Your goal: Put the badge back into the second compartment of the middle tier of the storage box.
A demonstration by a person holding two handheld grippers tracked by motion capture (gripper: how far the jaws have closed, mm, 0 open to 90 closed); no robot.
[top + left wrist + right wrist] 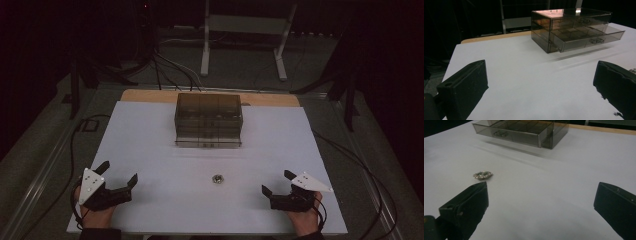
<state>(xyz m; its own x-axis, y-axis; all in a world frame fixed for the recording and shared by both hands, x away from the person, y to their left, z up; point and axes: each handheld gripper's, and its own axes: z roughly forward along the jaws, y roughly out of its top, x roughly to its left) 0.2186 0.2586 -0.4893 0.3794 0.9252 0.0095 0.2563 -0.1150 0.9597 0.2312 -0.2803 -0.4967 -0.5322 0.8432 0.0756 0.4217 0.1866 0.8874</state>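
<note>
A smoky see-through drawer box (208, 120) stands at the far middle of the white table (150, 150); its lower drawer (589, 37) is pulled partly out and shows divided compartments. A small sparkly silver trinket (217, 178) lies alone on the table in front of the box, and it also appears as the trinket (482, 174) ahead-left of my right jaws. My left gripper (119, 173) rests open at the near left corner, held by a hand. My right gripper (278, 183) rests open at the near right, holding nothing. The drawer box (524, 130) sits far ahead of it.
The table's wooden far edge (150, 95) shows behind the white top. Beyond it stand a white metal frame (245, 30) and cables on a dark floor. A cable (75, 145) trails off the table's left side.
</note>
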